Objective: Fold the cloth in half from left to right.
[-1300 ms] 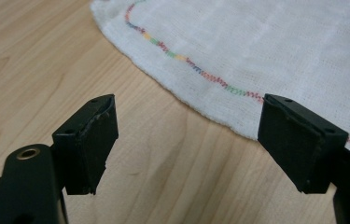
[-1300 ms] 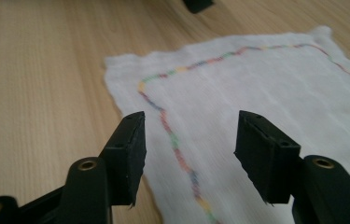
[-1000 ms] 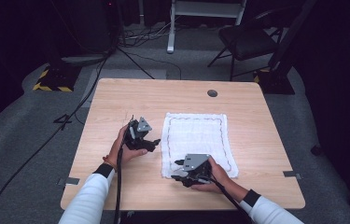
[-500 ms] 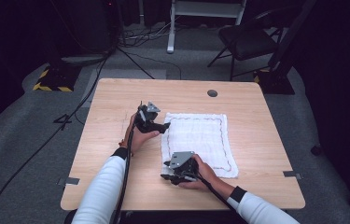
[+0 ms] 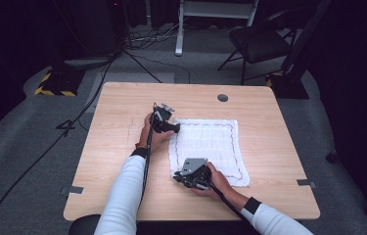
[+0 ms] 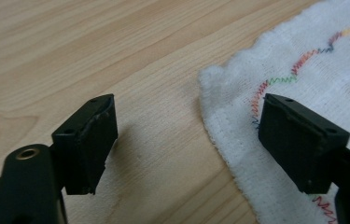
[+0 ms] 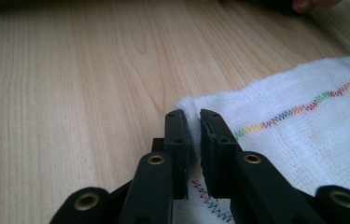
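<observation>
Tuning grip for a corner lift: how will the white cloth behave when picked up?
Likely floppy: the cloth lies flat on the table, thin and woven, so it should drape from a held corner. Probably light: the right gripper has just been closing and pinches a bunched edge between narrow pads. Probably not slippery: its weave and stitched border look textured.

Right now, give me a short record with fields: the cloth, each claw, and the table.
cloth: white cloth with coloured zigzag stitching, spread flat on the table
left claw: left claw open, jaws astride the cloth's far left corner, not pinching
right claw: right claw has just been closing, jaws pinch the cloth's near left corner
table: light wooden table
</observation>
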A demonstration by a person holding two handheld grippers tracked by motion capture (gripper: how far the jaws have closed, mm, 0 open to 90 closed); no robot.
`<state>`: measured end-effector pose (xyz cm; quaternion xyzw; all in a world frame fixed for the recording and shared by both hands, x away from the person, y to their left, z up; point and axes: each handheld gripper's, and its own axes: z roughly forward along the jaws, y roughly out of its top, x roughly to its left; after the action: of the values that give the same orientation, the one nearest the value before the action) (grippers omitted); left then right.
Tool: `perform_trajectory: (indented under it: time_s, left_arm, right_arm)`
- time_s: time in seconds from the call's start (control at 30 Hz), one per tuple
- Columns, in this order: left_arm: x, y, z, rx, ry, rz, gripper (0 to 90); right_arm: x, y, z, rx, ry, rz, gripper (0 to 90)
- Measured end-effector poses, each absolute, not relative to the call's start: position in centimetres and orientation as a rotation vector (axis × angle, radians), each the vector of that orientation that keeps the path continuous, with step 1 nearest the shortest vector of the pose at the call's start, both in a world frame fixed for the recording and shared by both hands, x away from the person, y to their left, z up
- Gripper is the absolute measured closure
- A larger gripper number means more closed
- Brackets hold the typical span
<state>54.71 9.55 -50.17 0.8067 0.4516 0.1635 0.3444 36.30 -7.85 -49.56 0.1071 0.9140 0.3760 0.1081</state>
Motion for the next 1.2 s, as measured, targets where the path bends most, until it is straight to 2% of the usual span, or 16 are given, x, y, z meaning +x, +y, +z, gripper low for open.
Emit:
perform_trajectory:
  time_s: [0.03,0.1,0.33,0.43,0.93,1.2]
  left_arm:
    - [54.7,9.6,-50.2,2.094,1.162,0.424,23.5]
    - [54.5,9.7,-50.1,2.114,1.111,0.407,31.1]
    - [54.4,10.5,-49.6,2.175,0.994,0.305,72.9]
    - [54.2,11.3,-49.6,2.174,0.984,0.268,83.7]
    - [52.3,16.3,-47.8,2.179,1.009,0.305,86.4]
    - [51.9,16.0,-46.0,2.14,0.988,0.342,86.5]
  right_arm:
    - [36.3,-7.9,-49.6,0.321,2.689,1.111,82.7]
    - [36.2,-7.9,-49.5,0.309,2.688,1.106,83.2]
    - [35.8,-7.5,-49.3,0.279,2.677,1.097,84.0]
    - [35.7,-7.0,-49.1,0.268,2.673,1.103,84.2]
    - [34.7,-4.8,-47.9,0.221,2.64,1.136,84.6]
    - [34.5,-5.2,-46.4,0.235,2.595,1.176,84.7]
